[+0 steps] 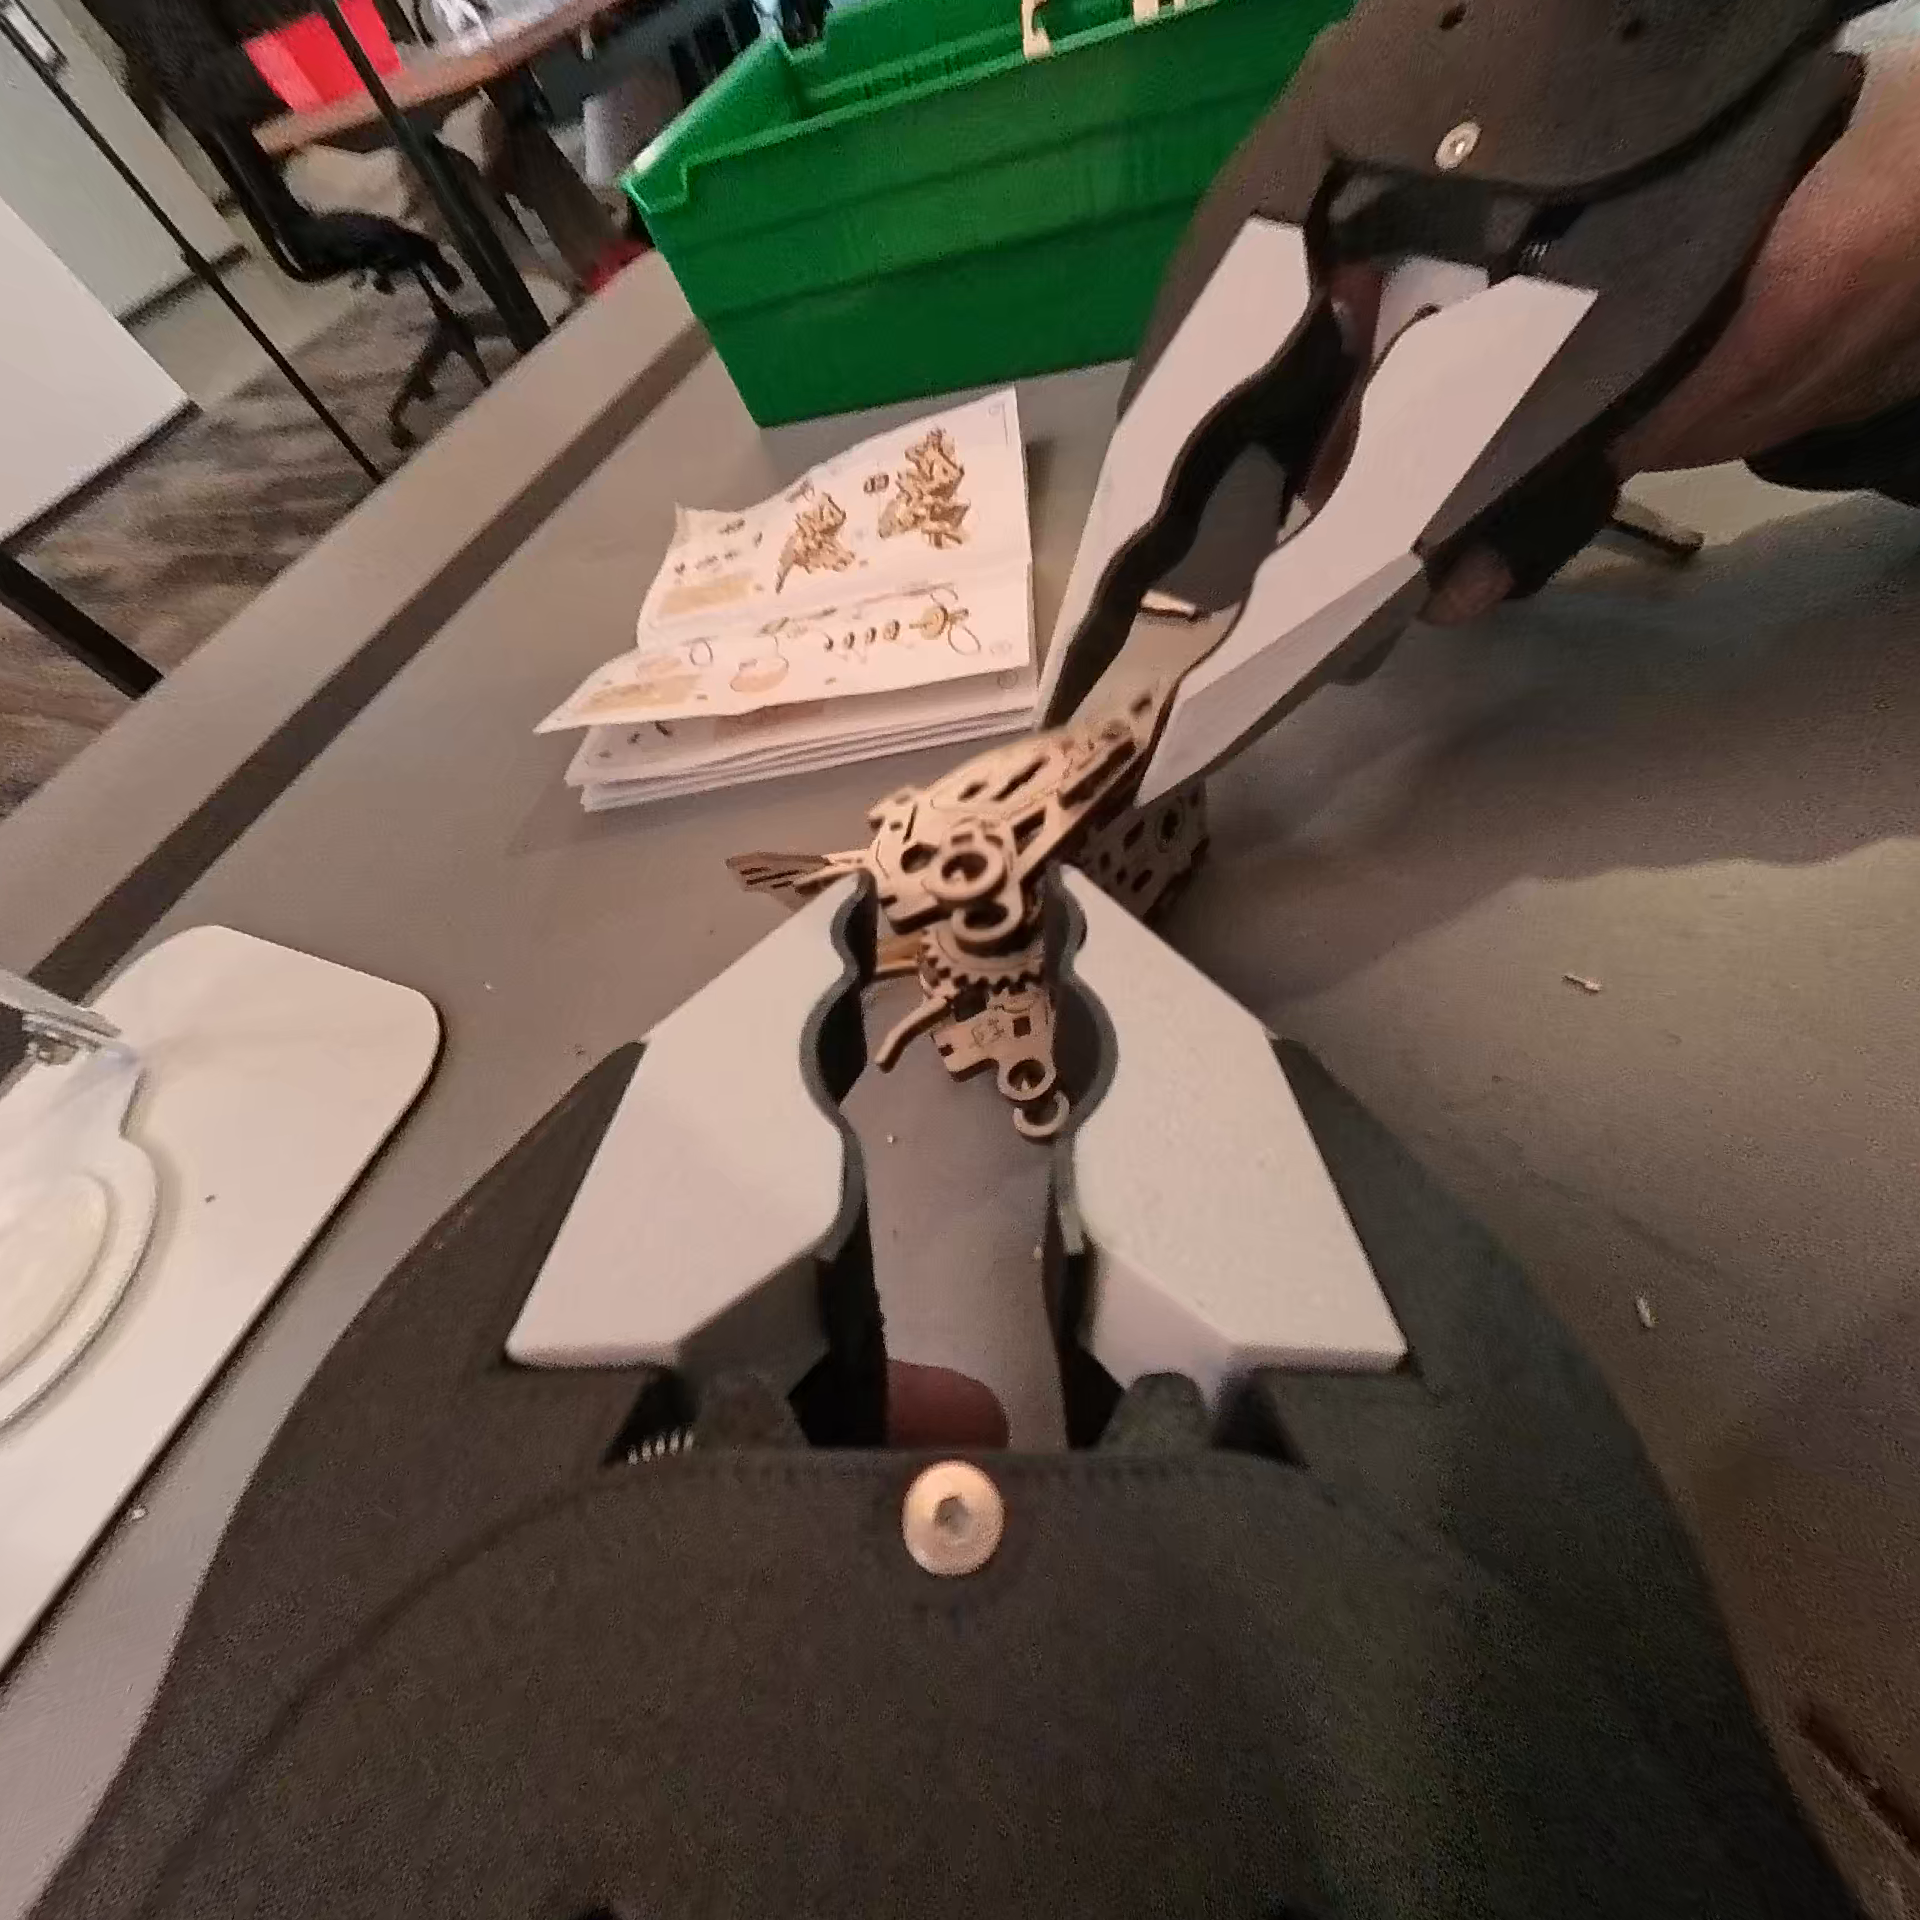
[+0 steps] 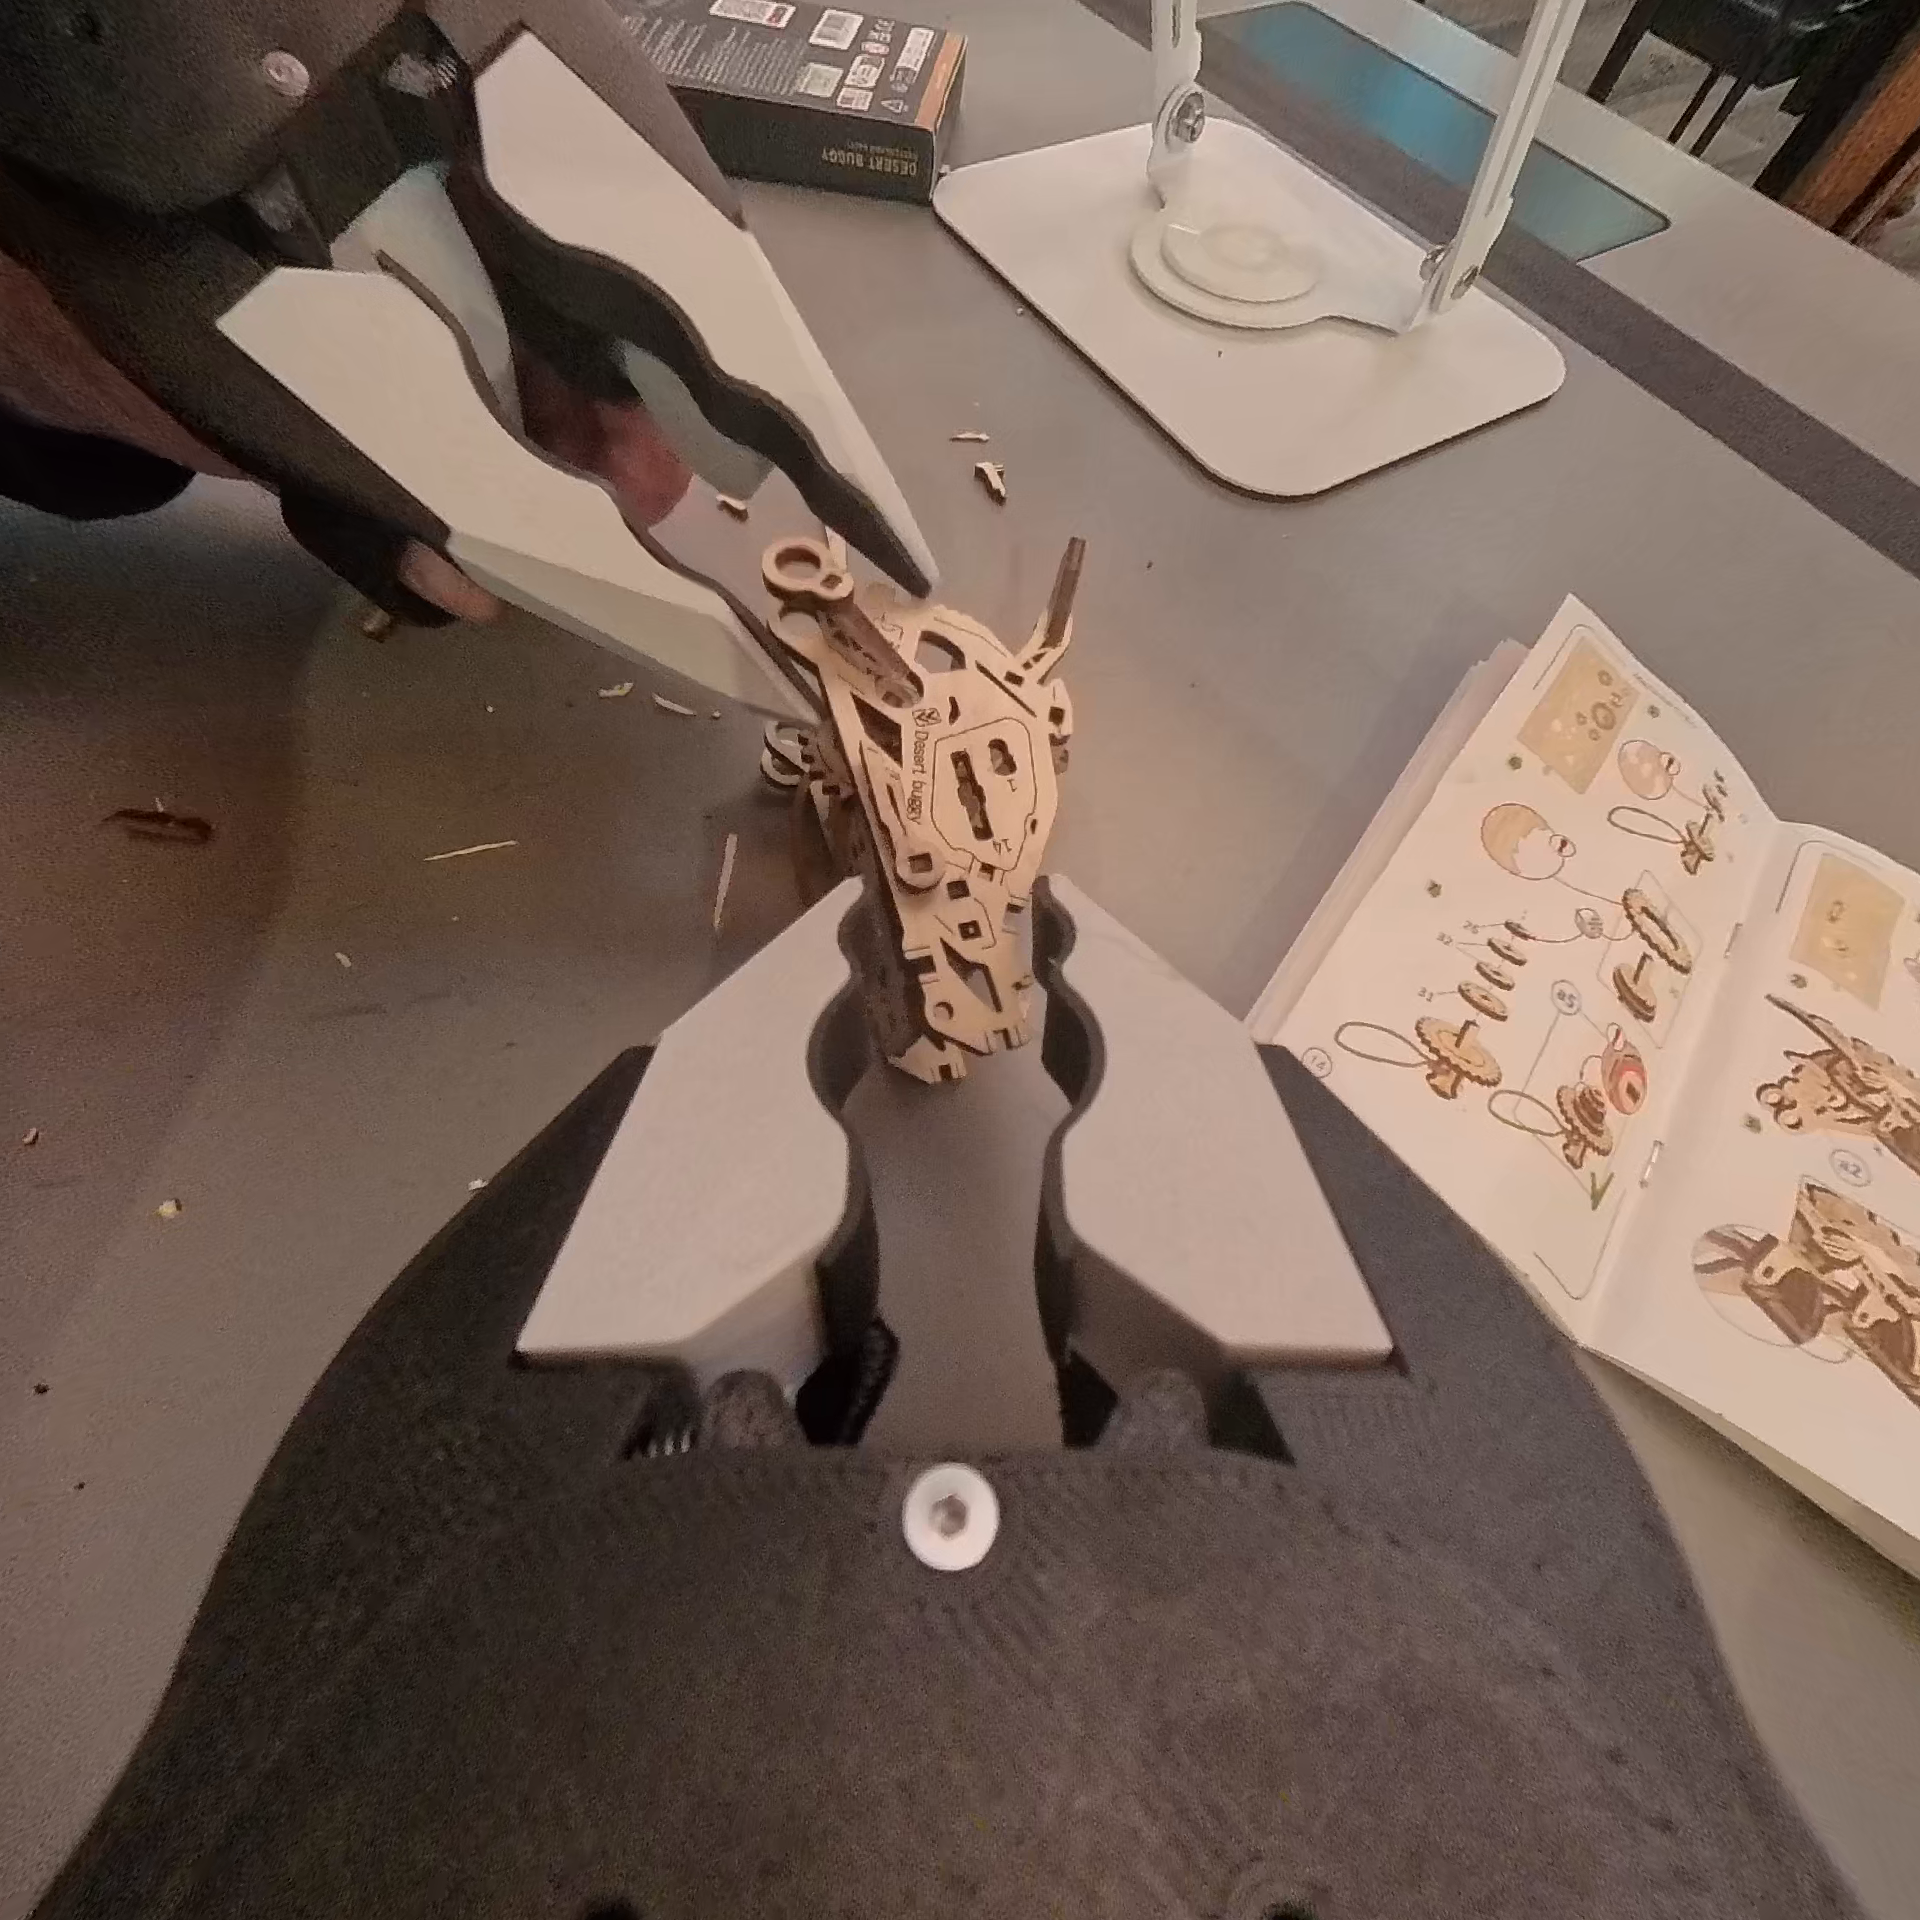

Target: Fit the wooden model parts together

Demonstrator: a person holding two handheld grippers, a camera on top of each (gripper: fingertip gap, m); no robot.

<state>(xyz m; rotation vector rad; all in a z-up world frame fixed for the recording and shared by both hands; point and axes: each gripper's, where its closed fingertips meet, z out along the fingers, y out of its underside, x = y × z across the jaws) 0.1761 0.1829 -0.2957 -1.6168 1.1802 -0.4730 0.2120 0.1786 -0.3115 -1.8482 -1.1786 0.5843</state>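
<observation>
A pale wooden model of flat laser-cut plates and small gears hangs above the grey table, held between both grippers. My left gripper is shut on its geared end, with the pads against both sides. My right gripper is shut on the other end of the model, on the flat engraved body plate. In the left wrist view the right gripper comes in from the upper right. In the right wrist view the left gripper comes in from the upper left. A darker perforated wooden part sits on the table just behind the model.
An open instruction booklet lies on the table beside the model. A green crate stands behind it. A white stand base and a black box are on the far side. Wood splinters lie scattered on the table.
</observation>
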